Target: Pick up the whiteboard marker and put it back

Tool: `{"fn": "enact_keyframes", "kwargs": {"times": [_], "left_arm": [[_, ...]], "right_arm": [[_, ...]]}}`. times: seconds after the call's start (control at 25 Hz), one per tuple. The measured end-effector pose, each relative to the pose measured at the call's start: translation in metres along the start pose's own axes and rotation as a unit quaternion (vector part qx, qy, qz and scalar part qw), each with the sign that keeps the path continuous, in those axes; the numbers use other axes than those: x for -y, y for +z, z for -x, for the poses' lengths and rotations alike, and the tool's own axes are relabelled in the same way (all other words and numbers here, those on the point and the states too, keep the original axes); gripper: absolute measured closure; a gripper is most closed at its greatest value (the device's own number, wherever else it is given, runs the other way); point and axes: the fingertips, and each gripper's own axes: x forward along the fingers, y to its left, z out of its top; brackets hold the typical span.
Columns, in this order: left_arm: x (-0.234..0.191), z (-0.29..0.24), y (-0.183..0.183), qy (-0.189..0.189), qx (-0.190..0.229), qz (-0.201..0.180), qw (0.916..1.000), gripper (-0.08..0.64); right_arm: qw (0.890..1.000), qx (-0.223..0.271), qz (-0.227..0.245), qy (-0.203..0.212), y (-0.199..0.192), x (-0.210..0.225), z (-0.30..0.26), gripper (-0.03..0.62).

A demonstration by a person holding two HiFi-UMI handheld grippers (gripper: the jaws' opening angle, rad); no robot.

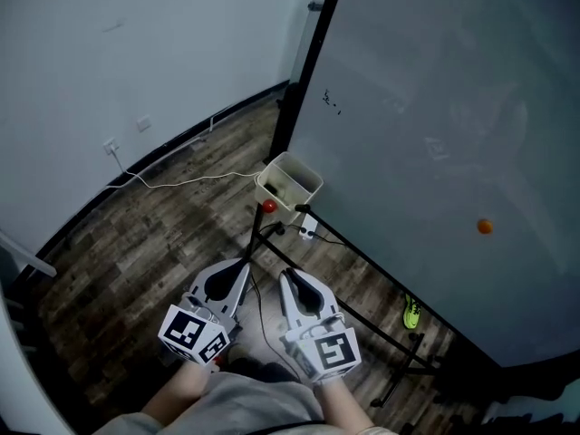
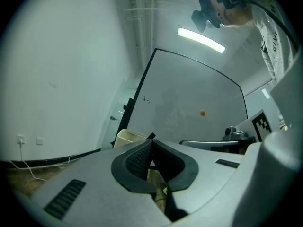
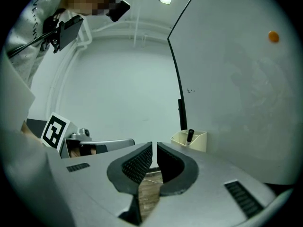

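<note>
Evidently the left gripper (image 2: 152, 145) and right gripper (image 3: 154, 148) are both closed and empty, so arriving unopened could knock the whiteboard marker (image 3: 190, 135) from its holder (image 3: 199, 144).

Left tongs (image 1: 243, 265): held level, pointing away from the body. The jaws are closed tip to tip with nothing between them.

Right tongs (image 1: 287, 276): held level, just beside the left unit. The jaws are drawn together with only a hairline gap, and they are empty.

The two tips angle slightly toward each other. The left hand (image 1: 185, 381) and right hand (image 1: 338, 395) each grip the rear of their unit, low in front of the torso.
</note>
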Motion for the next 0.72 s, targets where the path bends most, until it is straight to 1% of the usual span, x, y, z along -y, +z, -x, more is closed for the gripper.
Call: {"fn": "enact_keyframes", "kwargs": {"times": [0.12, 0.28, 0.4, 0.48, 0.6, 0.72], "left_arm": [[-0.003, -0.004, -0.006, -0.007, -0.001, 0.006, 1.0000, 0.546], [-0.005, -0.004, -0.003, -0.010, 0.002, 0.002, 0.9999, 0.546], [-0.018, -0.005, 0.001, -0.002, 0.006, 0.000, 1.0000, 0.546], [-0.029, -0.007, 0.002, 0.006, 0.008, 0.000, 1.0000, 0.546], [-0.041, -0.013, 0.002, 0.016, 0.008, 0.003, 0.9998, 0.546], [-0.048, -0.026, 0.003, 0.021, 0.009, 0.003, 0.9997, 0.546]], "right_arm": [[1.000, -0.023, 0.001, -0.013, -0.008, 0.008, -0.003, 0.571], [0.999, -0.025, 0.004, -0.020, -0.010, 0.018, -0.010, 0.571], [0.999, -0.029, 0.002, -0.024, -0.009, 0.028, -0.024, 0.563], [0.999, -0.027, -0.008, -0.020, -0.008, 0.034, -0.034, 0.487], [0.999, -0.034, -0.011, -0.039, -0.009, 0.053, -0.043, 0.485], [0.998, -0.034, -0.017, -0.047, -0.007, 0.070, -0.054, 0.459]]}}
